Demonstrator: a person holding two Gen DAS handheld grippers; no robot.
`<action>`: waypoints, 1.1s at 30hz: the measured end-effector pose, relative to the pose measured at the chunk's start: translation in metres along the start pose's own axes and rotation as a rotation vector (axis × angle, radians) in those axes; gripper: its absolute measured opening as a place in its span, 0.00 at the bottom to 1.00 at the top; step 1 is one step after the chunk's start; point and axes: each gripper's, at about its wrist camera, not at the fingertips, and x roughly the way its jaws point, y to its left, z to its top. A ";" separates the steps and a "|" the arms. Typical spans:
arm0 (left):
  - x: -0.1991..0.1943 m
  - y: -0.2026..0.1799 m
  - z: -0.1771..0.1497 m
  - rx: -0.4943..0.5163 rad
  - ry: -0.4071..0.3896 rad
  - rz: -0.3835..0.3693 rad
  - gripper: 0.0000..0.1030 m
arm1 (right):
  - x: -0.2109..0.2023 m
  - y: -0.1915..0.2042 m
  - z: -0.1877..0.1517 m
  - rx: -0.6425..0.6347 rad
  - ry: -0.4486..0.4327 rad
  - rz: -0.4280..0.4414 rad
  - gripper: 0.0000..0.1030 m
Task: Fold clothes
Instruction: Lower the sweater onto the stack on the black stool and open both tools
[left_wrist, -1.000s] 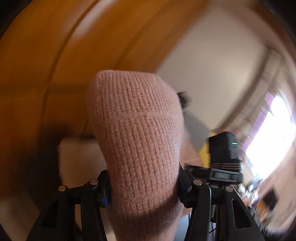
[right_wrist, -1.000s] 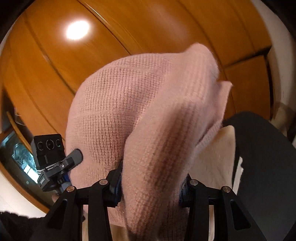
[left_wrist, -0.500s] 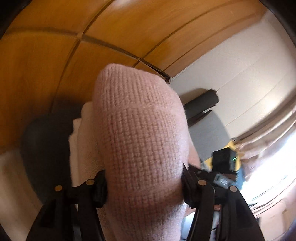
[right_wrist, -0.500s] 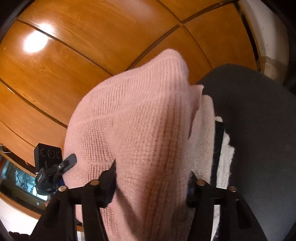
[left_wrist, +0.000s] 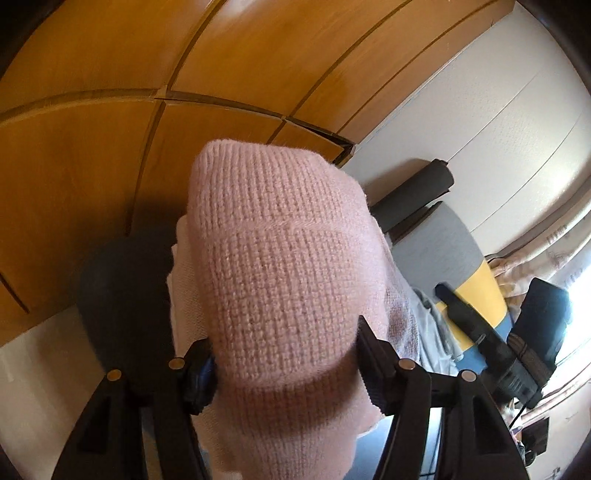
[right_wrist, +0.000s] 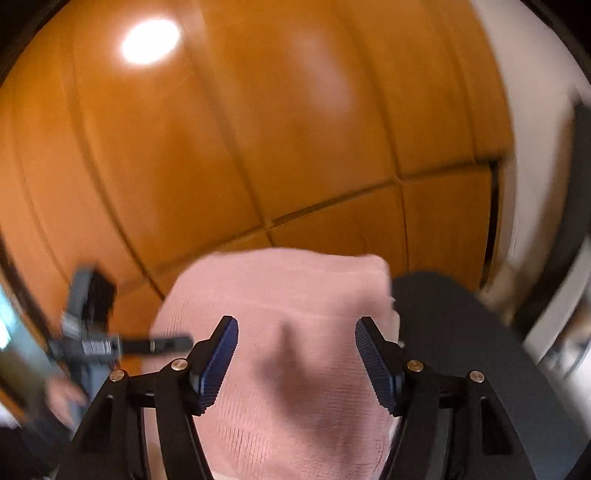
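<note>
A pink knitted garment (left_wrist: 280, 280) bulges up between the fingers of my left gripper (left_wrist: 284, 365), which is shut on it. Under it lie a cream knit (left_wrist: 184, 295) and a dark seat (left_wrist: 122, 295). In the right wrist view the same pink garment (right_wrist: 295, 350) lies folded and flat below my right gripper (right_wrist: 295, 362), whose jaws stand wide apart with blue pads (right_wrist: 218, 362) bare and nothing between them. My left gripper shows at the left of that view (right_wrist: 92, 343), and my right gripper at the right of the left wrist view (left_wrist: 517, 354).
Orange wooden cabinet doors (right_wrist: 258, 147) fill the background. A dark chair seat (right_wrist: 461, 350) lies to the right of the pile. A grey and yellow cushion (left_wrist: 461, 258), a dark roll (left_wrist: 413, 188) and a white wall (left_wrist: 480, 110) stand to the right.
My right gripper has opened and let go of the pink garment, which now lies flat beneath it. My left gripper has lowered toward the seat, still holding the garment.
</note>
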 end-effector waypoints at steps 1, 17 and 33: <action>-0.003 -0.002 0.000 0.008 -0.004 0.011 0.63 | 0.001 0.011 -0.008 -0.032 0.028 -0.013 0.66; 0.038 -0.049 0.020 0.314 -0.113 0.280 0.62 | -0.011 -0.010 -0.061 -0.058 0.177 -0.083 0.75; 0.007 -0.047 0.001 0.314 -0.261 0.308 0.64 | -0.019 -0.020 -0.084 -0.064 0.198 -0.199 0.79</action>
